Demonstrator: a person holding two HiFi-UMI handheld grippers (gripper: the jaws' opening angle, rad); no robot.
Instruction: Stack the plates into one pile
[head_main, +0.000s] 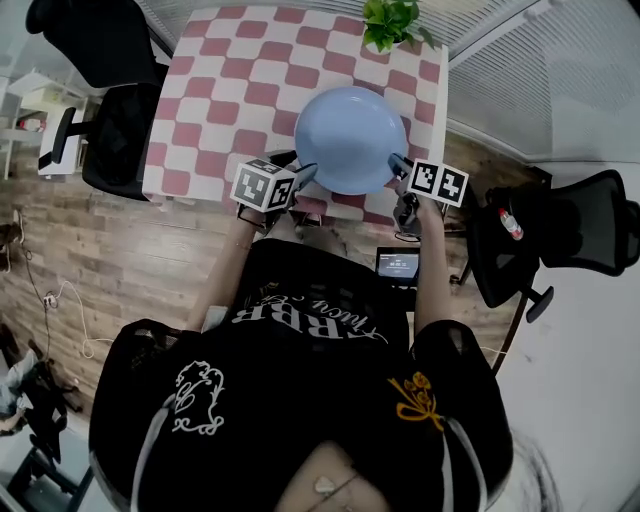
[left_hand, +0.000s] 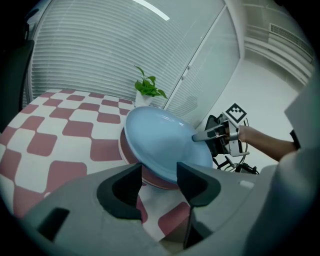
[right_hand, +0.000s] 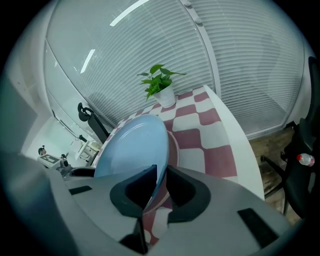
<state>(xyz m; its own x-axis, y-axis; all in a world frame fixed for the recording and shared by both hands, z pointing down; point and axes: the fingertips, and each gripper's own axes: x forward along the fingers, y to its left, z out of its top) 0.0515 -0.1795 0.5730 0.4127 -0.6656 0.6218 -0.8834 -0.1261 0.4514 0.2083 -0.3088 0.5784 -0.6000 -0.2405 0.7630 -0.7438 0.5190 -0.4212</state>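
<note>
Head view: we see the light-blue round plate (head_main: 350, 138) above the near edge of the table with the pink-and-white chequered cloth (head_main: 250, 70). A gripper sits at each side of its rim. The left gripper (head_main: 303, 177) meets the plate at the table's near-left side, and the right gripper (head_main: 398, 163) meets it at the table's near-right side.

In the right gripper view, the right gripper (right_hand: 161, 175) has its jaws drawn narrow. The rim of the plate (right_hand: 132, 150) stands edge-on between them, clamped by both pads.

In the left gripper view, the left gripper (left_hand: 159, 172) has its jaws wide apart. The near rim of the plate (left_hand: 160, 145) lies across the gap at the jaw tips, and neither pad presses on a face of it. From here the plate is tilted above the table, its far-right side higher.

A dusty-pink round plate (left_hand: 131, 150) sits directly beneath it on the cloth near the table's front edge. We cannot tell whether the two plates touch.

A green leafy plant in a white pot (head_main: 390, 22) stands at the table's far-right corner. One black office chair (head_main: 110, 120) stands on the wooden plank floor (head_main: 100, 260) left of the table, and a second black office chair (head_main: 580, 230) stands to the table's right.
</note>
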